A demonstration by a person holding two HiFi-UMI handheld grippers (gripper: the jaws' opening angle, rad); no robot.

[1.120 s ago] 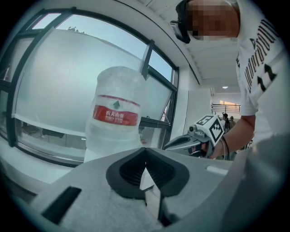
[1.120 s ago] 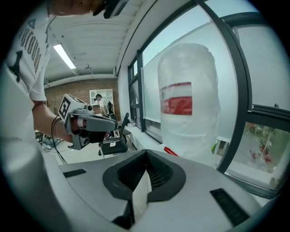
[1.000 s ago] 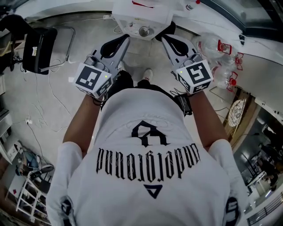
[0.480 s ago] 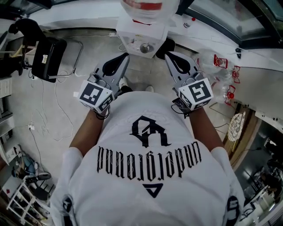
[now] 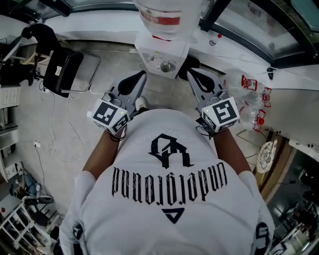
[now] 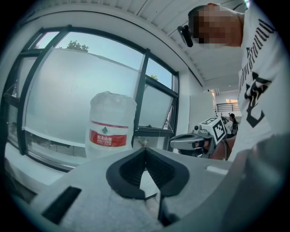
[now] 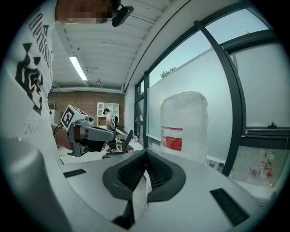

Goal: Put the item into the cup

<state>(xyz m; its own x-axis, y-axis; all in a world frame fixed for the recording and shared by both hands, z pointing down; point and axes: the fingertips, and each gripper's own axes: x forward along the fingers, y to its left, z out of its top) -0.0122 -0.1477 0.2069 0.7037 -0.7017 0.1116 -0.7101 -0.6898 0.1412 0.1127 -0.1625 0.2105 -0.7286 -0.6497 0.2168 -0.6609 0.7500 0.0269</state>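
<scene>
Neither a cup nor an item shows in any view. I hold both grippers up in front of my white shirt, jaws pointing forward. The left gripper (image 5: pixel 141 75) (image 6: pixel 145 150) is shut with nothing between its jaws. The right gripper (image 5: pixel 190 73) (image 7: pixel 146 152) is shut and empty too. Each one shows in the other's view, the right gripper (image 6: pixel 195 140) and the left gripper (image 7: pixel 87 132) level with each other. Straight ahead stands a white water dispenser (image 5: pixel 160 50) carrying a big water bottle (image 5: pixel 167 15) (image 6: pixel 111 123) (image 7: pixel 184 127) with a red label.
A black chair with a bag (image 5: pixel 62 70) stands to the left on the grey floor. Cables (image 5: pixel 66 130) trail across the floor. Several clear plastic bottles (image 5: pixel 247 75) lie at the right by the wall. Tall dark-framed windows (image 6: pixel 141 95) stand behind the dispenser.
The dispenser and bottle have come lower and closer in the head view. Both grippers stayed shut and side by side, slightly lower in the picture.
</scene>
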